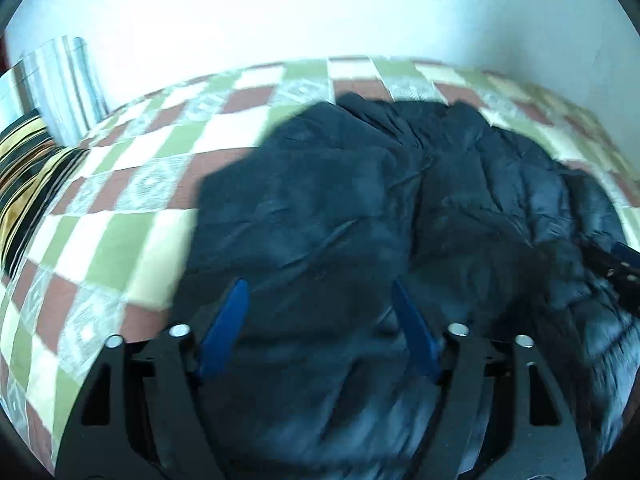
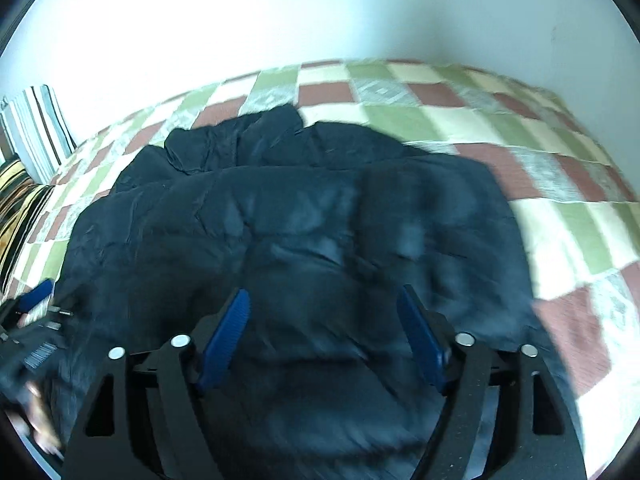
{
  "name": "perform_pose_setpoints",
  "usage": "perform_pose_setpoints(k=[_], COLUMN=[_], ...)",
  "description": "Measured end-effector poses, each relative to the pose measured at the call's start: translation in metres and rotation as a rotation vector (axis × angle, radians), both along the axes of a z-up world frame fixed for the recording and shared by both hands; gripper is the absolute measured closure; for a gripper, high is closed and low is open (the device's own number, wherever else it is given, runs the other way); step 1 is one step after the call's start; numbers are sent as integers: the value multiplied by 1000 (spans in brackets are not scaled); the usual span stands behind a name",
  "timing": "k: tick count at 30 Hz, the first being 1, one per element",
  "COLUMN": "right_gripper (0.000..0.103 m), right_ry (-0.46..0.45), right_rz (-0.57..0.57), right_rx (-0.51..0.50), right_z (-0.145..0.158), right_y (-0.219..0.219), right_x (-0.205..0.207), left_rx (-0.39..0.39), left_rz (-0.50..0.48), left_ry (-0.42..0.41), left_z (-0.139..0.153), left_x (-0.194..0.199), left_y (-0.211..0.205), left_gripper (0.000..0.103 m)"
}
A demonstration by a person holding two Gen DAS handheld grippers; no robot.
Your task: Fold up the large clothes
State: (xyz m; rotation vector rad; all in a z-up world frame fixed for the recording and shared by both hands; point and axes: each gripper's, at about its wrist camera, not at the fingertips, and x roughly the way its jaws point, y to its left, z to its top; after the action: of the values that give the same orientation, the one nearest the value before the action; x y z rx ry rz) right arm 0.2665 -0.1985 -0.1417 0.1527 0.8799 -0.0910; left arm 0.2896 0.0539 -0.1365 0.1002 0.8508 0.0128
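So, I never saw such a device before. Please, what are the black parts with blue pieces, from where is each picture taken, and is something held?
A person holds one two-finger tool in each hand, and each tool carries a camera looking along its fingers. One picture is from the left gripper, the other from the right gripper. The blue fingers stand apart over a dark puffy jacket lying on a checked bedspread. Nothing is held. Striped pillows lie at the bed's far left.
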Motion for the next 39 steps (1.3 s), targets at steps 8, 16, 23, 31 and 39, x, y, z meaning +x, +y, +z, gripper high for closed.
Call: perform_pose_setpoints(k=[8, 16, 23, 31, 39], right_gripper=[24, 24, 24, 44, 49], right_ry=[17, 84, 99, 76, 67], right_rz=[-166, -235, -253, -225, -218], right_rx=[-21, 84, 175, 246, 299], right_z=[4, -20, -44, -43, -42], right_y=[-52, -93, -103, -99, -98], right_x=[-115, -202, -243, -261, -263], left_rx=[-93, -309, -324, -364, -384], left_rz=[111, 172, 116, 62, 66], left_ry=[43, 142, 169, 165, 157], left_z=[5, -21, -39, -40, -38], left_x=[-126, -212, -229, -243, -243], left_y=[96, 146, 132, 125, 126], left_gripper=[22, 22, 22, 22, 22])
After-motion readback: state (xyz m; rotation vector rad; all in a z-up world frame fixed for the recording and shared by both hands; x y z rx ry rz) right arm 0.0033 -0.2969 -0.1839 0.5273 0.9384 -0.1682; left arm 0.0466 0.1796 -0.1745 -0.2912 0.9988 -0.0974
